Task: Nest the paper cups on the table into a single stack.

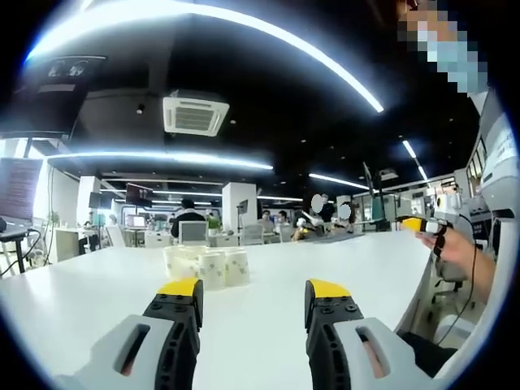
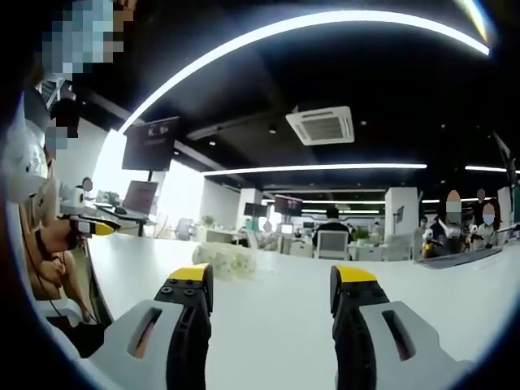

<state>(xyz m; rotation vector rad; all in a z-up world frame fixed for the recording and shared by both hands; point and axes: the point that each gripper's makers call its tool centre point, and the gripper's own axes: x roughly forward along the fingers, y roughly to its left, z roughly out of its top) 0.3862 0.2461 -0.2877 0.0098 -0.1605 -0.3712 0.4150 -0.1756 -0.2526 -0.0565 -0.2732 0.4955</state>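
Open left tongs point(image 1: 253, 297) low over white table point(image 1: 97, 284), paper cups point(image 1: 207, 266) clustered ahead.

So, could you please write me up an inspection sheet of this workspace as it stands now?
Surface: white table, bare around the cups.
Job's things: paper cups with a pale pattern, clustered together ahead of the left gripper; in the right gripper view the cluster sits ahead and left. How many there are, and whether any are nested, cannot be told.
Clutter: nothing seen on the table.
Grippers: left gripper open, empty, short of the cups; right gripper open, empty.
Cables: a dark cable hangs off the table's edge beside the person's hand.
Surroundings: open office with people seated at desks, monitors, ceiling air-conditioning unit, strip lights.
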